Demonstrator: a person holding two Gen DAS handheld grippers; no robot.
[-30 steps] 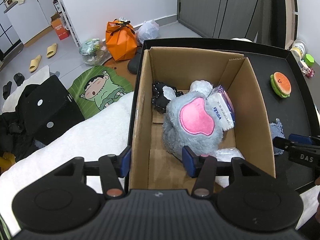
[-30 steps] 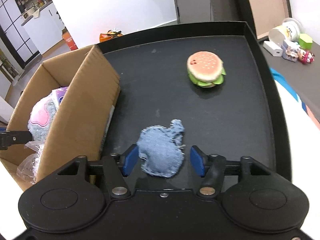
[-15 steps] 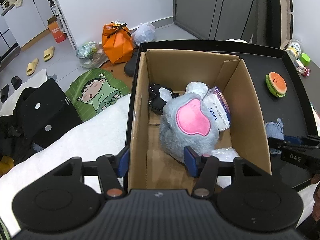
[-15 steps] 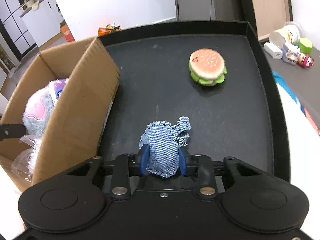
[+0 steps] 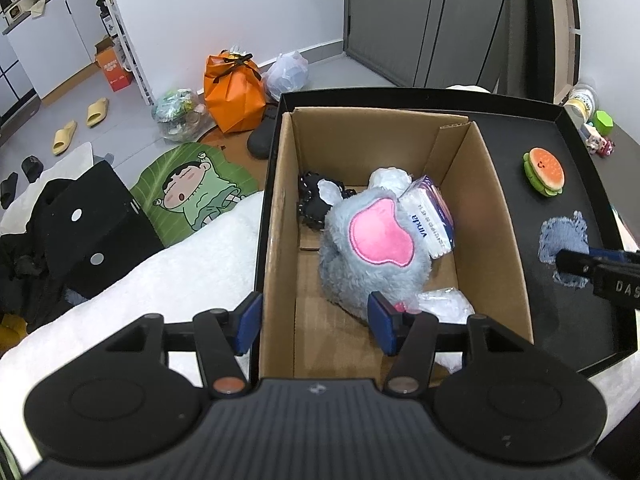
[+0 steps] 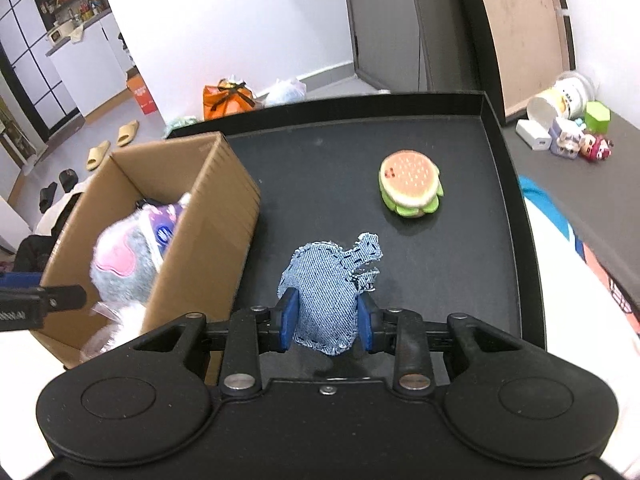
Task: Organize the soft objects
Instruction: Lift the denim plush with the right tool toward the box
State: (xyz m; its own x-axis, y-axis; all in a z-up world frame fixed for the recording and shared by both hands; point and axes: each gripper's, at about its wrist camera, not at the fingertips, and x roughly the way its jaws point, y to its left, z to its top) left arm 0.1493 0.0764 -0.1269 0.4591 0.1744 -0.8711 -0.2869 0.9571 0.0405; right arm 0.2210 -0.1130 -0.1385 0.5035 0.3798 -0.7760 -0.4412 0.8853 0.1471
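Two grippers are in view. From the left wrist: the left gripper hangs over the near end of a cardboard box, its jaws about half open, one blue pad outside the box's left wall and one inside; whether the pads press that wall cannot be told. The box stands in a black tray and holds a grey plush toy with a pink patch, a tissue pack leaning against it, a black item behind and a clear plastic bag near the front. A burger toy lies on the tray, right of the box.

From the right wrist: the right gripper has its jaws closed tight on a denim pouch, clamped at its lower half. The pouch stands up above the tray floor, between the box and the burger toy, apart from both.
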